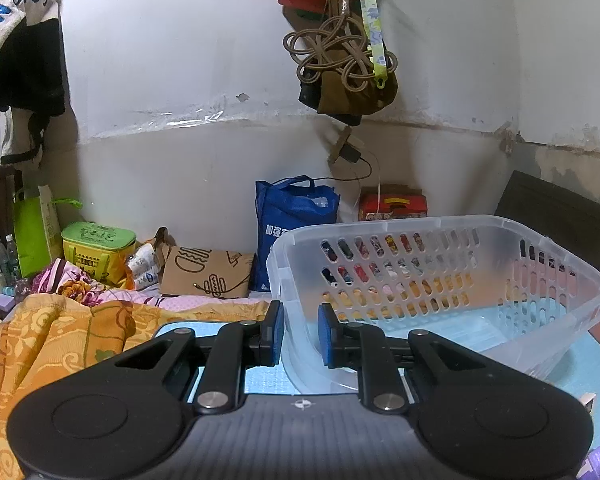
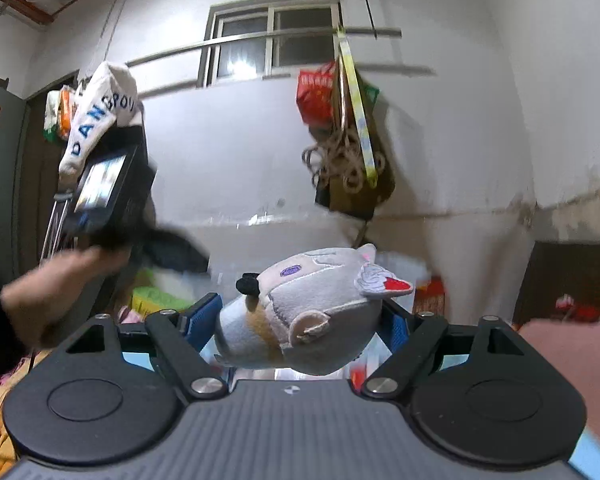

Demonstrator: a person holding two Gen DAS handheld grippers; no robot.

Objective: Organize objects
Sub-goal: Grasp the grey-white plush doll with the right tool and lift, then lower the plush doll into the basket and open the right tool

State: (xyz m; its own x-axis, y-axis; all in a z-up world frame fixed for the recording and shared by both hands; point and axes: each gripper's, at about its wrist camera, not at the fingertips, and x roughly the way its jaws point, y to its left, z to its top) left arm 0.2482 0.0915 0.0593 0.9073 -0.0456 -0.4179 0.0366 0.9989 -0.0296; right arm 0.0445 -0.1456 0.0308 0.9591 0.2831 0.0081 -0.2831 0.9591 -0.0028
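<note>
Translucent plastic, the slotted laundry-style basket [image 1: 440, 280] is sitting on a pale blue mat [image 1: 588, 364], and the left gripper [image 1: 300, 334] is straddling its near rim, blue pads narrowly parted on either side of the wall; whether they are actually pinching it I cannot tell. Steadying that rim looks like the sensible job for this hand. The right gripper [image 2: 300, 320] is clenching a grey plush toy with a white wing and red tip [image 2: 304, 312], carried up in the air and lying sideways between the pads. I would judge the drop goes best if the toy is brought over the middle of the basket and let go low, well within the walls.

Only the left view is showing the basket and its apparently empty floor. Only the right view is showing the toy, plus a blurred bare hand [image 2: 56, 284] at its left.
</note>
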